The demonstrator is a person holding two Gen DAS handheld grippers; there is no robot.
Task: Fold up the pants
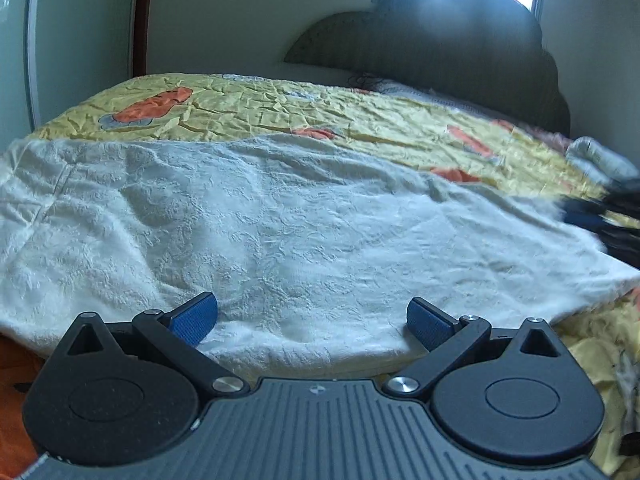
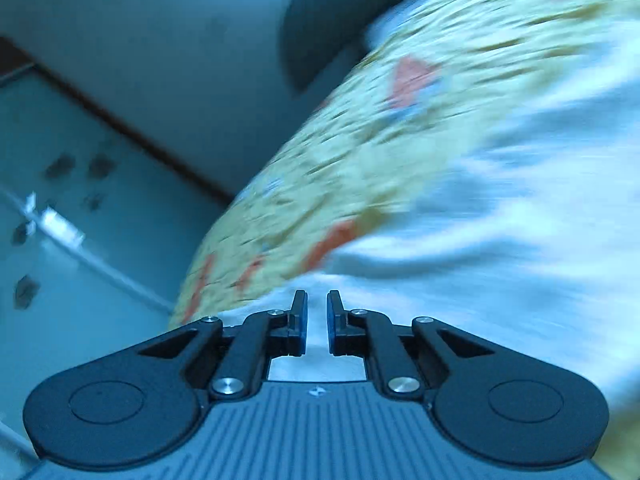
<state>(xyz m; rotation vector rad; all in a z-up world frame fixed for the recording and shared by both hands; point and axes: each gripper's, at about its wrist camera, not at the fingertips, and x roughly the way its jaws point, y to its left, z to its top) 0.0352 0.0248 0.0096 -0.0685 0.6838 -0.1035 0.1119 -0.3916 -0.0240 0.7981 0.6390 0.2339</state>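
Observation:
White fleecy pants [image 1: 300, 220] lie spread flat across the bed, reaching from its left edge to the right side. My left gripper [image 1: 312, 304] hovers over their near edge, jaws wide open with nothing between the blue pads [image 1: 196, 320]. A dark blurred shape at the pants' far right end is my right gripper [image 1: 608, 220]. In the right wrist view, which is tilted and smeared, the right gripper [image 2: 317, 296] is over the white pants [image 2: 500, 260]. Its jaws are parted by a narrow gap and hold no cloth.
A wrinkled yellow bedsheet [image 1: 280, 108] with orange prints covers the bed [image 2: 340, 140]. A dark padded headboard [image 1: 440, 40] stands at the back under a window. A grey bundle [image 1: 600, 160] lies at the right edge. A pale wardrobe door [image 2: 80, 200] stands beside the bed.

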